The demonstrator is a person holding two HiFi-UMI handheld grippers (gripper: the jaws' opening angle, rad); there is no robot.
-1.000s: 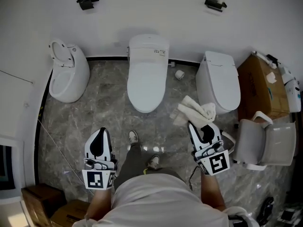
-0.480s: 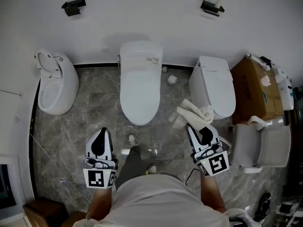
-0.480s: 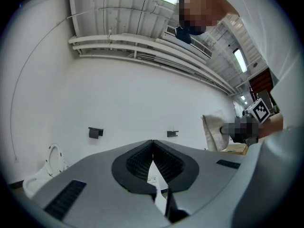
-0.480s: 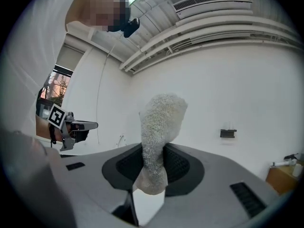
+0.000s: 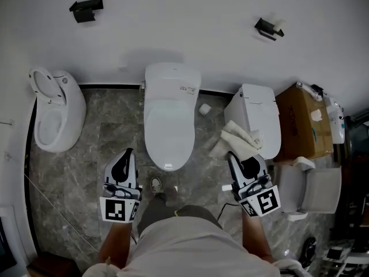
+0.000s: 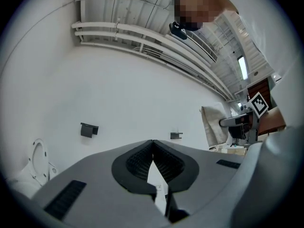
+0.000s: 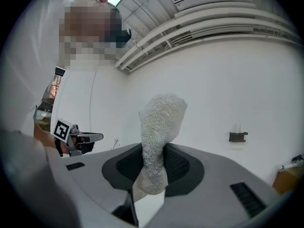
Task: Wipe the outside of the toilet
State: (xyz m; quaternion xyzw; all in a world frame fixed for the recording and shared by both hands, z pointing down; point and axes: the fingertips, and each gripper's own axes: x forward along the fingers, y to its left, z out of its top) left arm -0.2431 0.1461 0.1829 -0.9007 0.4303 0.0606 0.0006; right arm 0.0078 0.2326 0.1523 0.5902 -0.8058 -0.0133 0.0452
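A white toilet (image 5: 169, 117) with its lid down stands against the wall, straight ahead of me in the head view. My right gripper (image 5: 238, 156) is shut on a white towel (image 5: 237, 137), which sticks out past the jaws toward the toilet at the right (image 5: 259, 120). In the right gripper view the towel (image 7: 159, 137) rises between the pads. My left gripper (image 5: 125, 153) hangs left of the middle toilet's front, shut with nothing in it; its tips (image 6: 152, 141) meet in the left gripper view.
A third toilet with its seat up (image 5: 51, 115) stands at the left. A paper roll (image 5: 204, 109) lies on the floor by the wall. A cardboard box (image 5: 304, 122) and a white chair (image 5: 307, 189) crowd the right side. Two black holders (image 5: 85, 8) hang on the wall.
The view has moved forward and left: the middle toilet now lies closer to me. Both grippers hold the same pose, the towel still clamped in the right one.
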